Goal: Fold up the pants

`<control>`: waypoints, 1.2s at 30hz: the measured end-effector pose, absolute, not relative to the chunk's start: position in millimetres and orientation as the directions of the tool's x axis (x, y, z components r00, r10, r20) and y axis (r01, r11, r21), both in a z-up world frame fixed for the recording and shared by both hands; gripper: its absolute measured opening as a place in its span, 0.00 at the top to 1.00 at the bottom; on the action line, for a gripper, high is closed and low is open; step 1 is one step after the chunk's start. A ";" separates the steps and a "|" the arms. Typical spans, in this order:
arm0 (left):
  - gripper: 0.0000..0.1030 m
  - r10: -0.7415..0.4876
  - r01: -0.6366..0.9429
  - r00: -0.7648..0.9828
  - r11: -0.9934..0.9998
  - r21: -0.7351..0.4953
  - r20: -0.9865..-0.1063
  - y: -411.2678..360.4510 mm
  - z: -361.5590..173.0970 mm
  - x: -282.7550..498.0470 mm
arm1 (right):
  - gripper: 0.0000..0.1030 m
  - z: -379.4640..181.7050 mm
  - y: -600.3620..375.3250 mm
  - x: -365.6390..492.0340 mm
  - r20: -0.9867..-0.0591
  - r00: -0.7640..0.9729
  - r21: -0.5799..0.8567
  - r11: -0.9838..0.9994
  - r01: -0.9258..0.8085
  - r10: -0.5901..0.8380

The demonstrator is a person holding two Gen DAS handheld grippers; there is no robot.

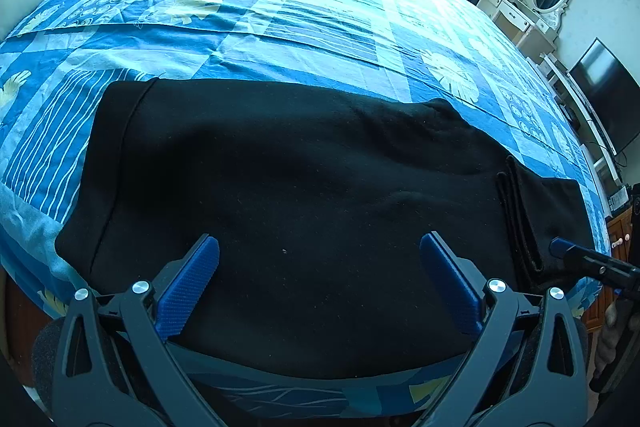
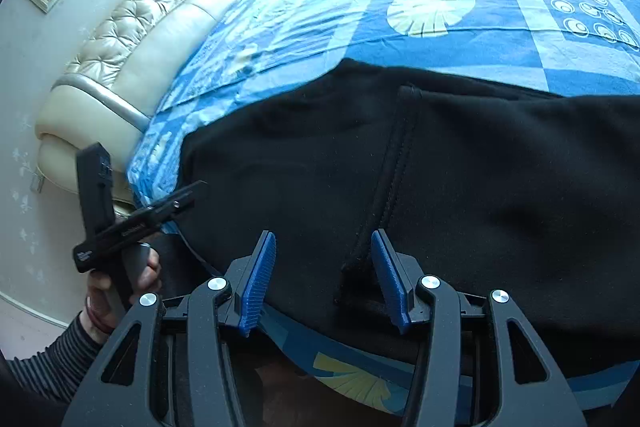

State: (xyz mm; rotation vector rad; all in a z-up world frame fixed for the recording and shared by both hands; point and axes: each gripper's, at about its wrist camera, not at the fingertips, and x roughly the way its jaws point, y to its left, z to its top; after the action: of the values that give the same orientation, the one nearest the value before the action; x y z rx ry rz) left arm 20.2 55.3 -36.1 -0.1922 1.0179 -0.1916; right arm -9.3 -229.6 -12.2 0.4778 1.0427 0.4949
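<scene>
Both tongs [image 1: 319, 247] [image 2: 323, 255] apparently open over pants [image 1: 280, 179].

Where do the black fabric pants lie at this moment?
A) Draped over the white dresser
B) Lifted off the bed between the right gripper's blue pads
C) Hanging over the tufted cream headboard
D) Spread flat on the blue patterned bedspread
D: the black fabric pants lie flat across the blue patterned bedspread, and both the left gripper and the right gripper stand open above them with nothing pinched.
</scene>
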 end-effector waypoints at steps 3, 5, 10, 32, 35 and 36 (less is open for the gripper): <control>0.02 -0.254 0.065 0.510 0.964 -0.258 -0.822 54.7 -35.8 19.2 | 0.49 11.7 -289.9 -11.0 -0.624 0.536 0.618 0.779 -0.106 0.568; 0.02 -0.260 0.064 0.509 0.962 -0.265 -0.821 54.3 -35.5 18.9 | 0.49 15.8 -342.3 -13.7 -0.605 0.620 0.626 0.779 -0.019 0.501; 0.02 -0.270 0.059 0.504 0.958 -0.280 -0.820 54.2 -35.9 19.2 | 0.49 -37.7 -450.8 -6.6 -0.642 0.648 0.679 0.695 0.235 0.409; 0.02 -0.260 0.075 0.498 0.963 -0.258 -0.827 55.3 -40.0 18.0 | 0.62 -108.9 -477.9 -51.4 -0.426 0.658 0.900 0.361 0.243 0.620; 0.02 -0.254 0.079 0.499 0.965 -0.249 -0.828 53.7 -40.6 17.4 | 0.62 -113.1 -475.5 -73.8 -0.409 0.647 0.910 0.340 0.237 0.643; 0.02 -0.251 0.080 0.500 0.966 -0.245 -0.829 53.0 -40.8 17.2 | 0.62 -114.1 -474.5 -78.3 -0.411 0.646 0.909 0.345 0.236 0.643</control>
State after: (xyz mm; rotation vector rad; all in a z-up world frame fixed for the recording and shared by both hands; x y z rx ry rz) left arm 17.2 53.0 -40.8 -0.1832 1.0291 -0.2013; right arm -78.4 -474.5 -114.1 1.2269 0.8761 0.3136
